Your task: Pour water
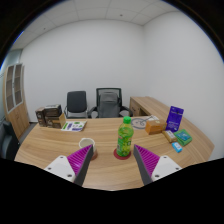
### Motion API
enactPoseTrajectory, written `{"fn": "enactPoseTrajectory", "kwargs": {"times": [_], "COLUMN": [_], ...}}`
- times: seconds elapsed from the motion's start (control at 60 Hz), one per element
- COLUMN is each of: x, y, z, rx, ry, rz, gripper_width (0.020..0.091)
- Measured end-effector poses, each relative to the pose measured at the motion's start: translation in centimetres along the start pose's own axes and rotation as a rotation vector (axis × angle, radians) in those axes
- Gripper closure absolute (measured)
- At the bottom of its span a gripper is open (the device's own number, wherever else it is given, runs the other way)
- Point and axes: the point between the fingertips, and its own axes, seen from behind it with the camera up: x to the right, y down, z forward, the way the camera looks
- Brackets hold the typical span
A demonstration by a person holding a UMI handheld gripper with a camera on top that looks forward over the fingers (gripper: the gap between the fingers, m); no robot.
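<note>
A green plastic bottle (125,137) with a yellow-green label stands upright on a round red coaster (122,153) on the wooden table (50,150). It is just ahead of my gripper (113,160), between the lines of the two fingers but beyond their tips. A small white cup (85,146) sits on the table next to the left finger's tip. My fingers, with their magenta pads (79,159), stand wide open with nothing between them.
Books and a box (50,117) lie at the table's far left. A box and small items (154,125) sit at the far right, with a purple sign (176,118) and a teal packet (183,137). Two office chairs (108,102) stand behind the table.
</note>
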Motion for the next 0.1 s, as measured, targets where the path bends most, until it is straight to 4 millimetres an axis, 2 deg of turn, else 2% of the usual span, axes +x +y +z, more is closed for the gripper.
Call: {"fn": "enactPoseTrajectory", "kwargs": {"times": [0.1], "x": [0.13], "y": [-0.69], "z": [0.12], "rx": [0.015], "ry": [0.013], "rz": [-0.015], "gripper_width": [0.0279]}}
